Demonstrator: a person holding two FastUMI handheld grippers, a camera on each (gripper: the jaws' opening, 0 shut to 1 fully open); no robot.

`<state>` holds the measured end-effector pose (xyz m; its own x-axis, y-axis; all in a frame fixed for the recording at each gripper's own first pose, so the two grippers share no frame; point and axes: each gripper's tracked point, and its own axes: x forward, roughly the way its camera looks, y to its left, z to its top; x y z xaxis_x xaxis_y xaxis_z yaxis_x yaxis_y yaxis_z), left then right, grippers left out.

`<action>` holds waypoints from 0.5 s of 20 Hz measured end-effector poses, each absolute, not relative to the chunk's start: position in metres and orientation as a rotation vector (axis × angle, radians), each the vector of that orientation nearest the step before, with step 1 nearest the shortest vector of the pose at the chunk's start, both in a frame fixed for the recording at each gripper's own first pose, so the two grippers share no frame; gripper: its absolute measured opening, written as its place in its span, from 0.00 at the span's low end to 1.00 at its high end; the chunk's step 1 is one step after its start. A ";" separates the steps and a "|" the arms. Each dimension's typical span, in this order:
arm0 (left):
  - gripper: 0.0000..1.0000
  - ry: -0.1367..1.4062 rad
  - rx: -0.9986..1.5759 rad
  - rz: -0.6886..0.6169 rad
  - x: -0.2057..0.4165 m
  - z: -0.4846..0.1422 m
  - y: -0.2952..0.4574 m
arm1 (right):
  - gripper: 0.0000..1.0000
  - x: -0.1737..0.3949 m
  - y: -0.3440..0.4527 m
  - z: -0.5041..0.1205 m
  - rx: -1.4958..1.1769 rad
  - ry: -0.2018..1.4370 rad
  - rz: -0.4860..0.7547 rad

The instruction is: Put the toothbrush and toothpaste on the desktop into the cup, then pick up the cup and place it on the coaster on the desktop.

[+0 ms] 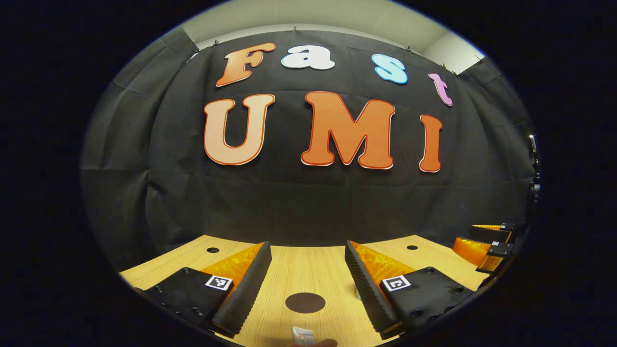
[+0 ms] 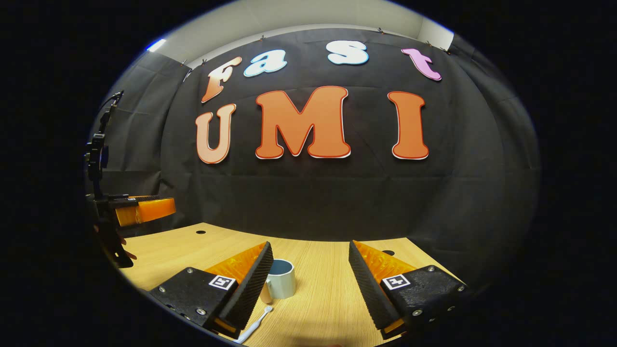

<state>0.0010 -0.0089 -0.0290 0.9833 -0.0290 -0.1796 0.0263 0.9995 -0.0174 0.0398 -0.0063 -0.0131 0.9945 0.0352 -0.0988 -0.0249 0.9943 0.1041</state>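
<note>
In the left gripper view my left gripper (image 1: 306,246) is open above the wooden desktop (image 1: 308,270). A dark round coaster (image 1: 305,302) lies on the wood between its fingers, and the white end of the toothpaste tube (image 1: 302,335) shows just below it at the bottom edge. In the right gripper view my right gripper (image 2: 310,245) is also open and holds nothing. A pale blue cup (image 2: 280,279) stands upright beside its left finger, with a white toothbrush (image 2: 255,325) lying flat in front of the cup, partly hidden by that finger.
The other gripper (image 1: 487,246) hovers at the far right of the left gripper view. In the right gripper view, the left gripper (image 2: 140,210) is held high at the far left by a hand (image 2: 126,253). Small round holes (image 2: 200,232) mark the desktop's back corners.
</note>
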 end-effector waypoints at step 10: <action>0.97 0.387 -0.024 -0.009 -0.029 -0.064 0.000 | 0.95 0.029 0.034 -0.040 0.127 0.234 0.113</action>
<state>-0.0292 -0.0003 -0.0642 0.9260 -0.0130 -0.3772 0.0037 0.9997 -0.0253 0.0294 0.0343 -0.0401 0.9663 0.1264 -0.2241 -0.0967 0.9856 0.1388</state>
